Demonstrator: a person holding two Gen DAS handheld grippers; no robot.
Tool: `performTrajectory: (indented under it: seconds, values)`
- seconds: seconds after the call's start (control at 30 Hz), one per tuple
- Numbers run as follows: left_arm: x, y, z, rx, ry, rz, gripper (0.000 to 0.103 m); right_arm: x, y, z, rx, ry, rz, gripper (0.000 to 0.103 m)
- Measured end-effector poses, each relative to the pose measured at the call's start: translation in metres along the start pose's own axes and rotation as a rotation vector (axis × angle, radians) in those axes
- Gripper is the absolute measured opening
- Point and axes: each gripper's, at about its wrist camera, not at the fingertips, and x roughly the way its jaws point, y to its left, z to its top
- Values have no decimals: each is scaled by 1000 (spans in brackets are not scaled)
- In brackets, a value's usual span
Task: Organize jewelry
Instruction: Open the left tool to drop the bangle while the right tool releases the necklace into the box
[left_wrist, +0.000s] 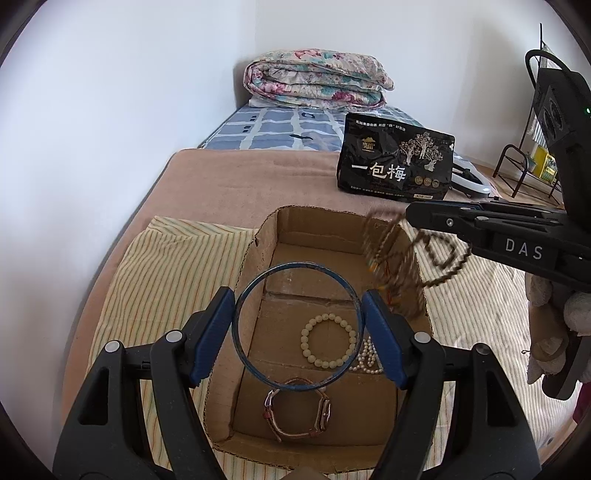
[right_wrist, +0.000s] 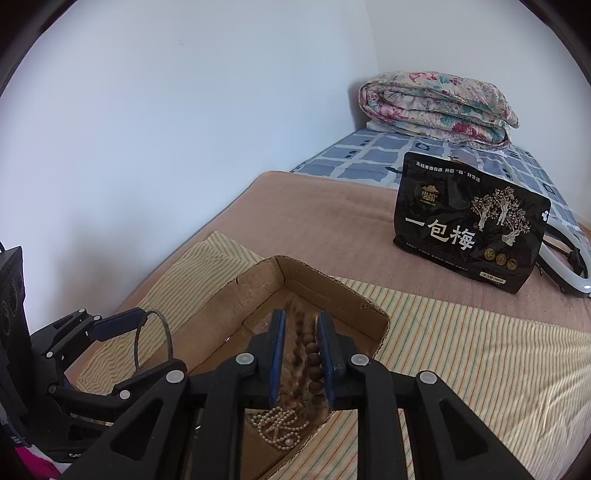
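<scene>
An open cardboard box (left_wrist: 266, 236) sits on a striped cloth (left_wrist: 177, 258). Inside lie a cream bead bracelet (left_wrist: 306, 332), a pearl strand (left_wrist: 365, 354) and a brown-strapped watch (left_wrist: 325, 406). My left gripper (left_wrist: 297, 299) is over the box's near half, its blue pads pressed on either side of a thin blue bangle (left_wrist: 295, 264). My right gripper (right_wrist: 301, 317) is over the box's right wall. A brown wooden bead strand (right_wrist: 310, 354) hangs blurred between its pads, which stand slightly apart. From the left wrist view the strand (left_wrist: 439, 258) dangles off that gripper's tip (left_wrist: 410, 214).
A black snack bag (left_wrist: 395, 162) stands on the tan blanket beyond the box, with a white ring-shaped device (left_wrist: 476, 181) behind it. A folded floral quilt (left_wrist: 314, 79) lies at the bed's far end by the wall. A metal rack (left_wrist: 524, 162) is at far right.
</scene>
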Motion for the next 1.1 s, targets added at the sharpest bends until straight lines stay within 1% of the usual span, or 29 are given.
performTrajectory:
  seconds: [0.03,0.13,0.2,0.23,0.27,0.33,0.4,0.43,0.47,0.53,0.6,0.63,0.67,0.9,1.1]
  values:
    - [0,0,0,-2,1,-2,73,-1,0,0,-1,-4,-2,28]
    - [0,0,1,-12,7,0,73,-3,2,1,-8,-8,-12,34]
    - [0,1,1,-20,12,-4,73,-4,2,1,-11,-10,-23,46]
    - [0,1,1,-23,13,-3,74,-5,3,1,-11,-15,-29,55]
    - [-1,1,1,-24,13,-1,74,-7,3,2,-13,-19,-34,58]
    - [-2,2,0,-24,12,0,75,-9,4,2,-14,-22,-40,59]
    - [-4,2,0,-25,9,0,78,-13,4,3,-13,-27,-48,64]
    - [-5,2,0,-25,5,0,79,-15,3,3,-10,-32,-53,70]
    - [-7,2,0,-27,2,0,80,-18,3,4,-8,-39,-55,73]
    - [-10,3,0,-30,-1,-3,80,-22,3,4,-7,-45,-61,73]
    - [-13,2,-1,-29,-4,0,80,-26,3,5,-7,-51,-69,76]
    - [-15,2,-1,-29,-5,0,80,-29,3,5,-6,-55,-73,79]
    - [-17,2,-1,-28,-6,0,80,-32,3,5,-5,-59,-74,80]
    - [-36,0,-1,-28,-28,4,80,-50,4,2,-7,-78,-85,80]
    - [-61,-6,1,-15,-58,14,80,-71,4,-1,-2,-103,-89,80]
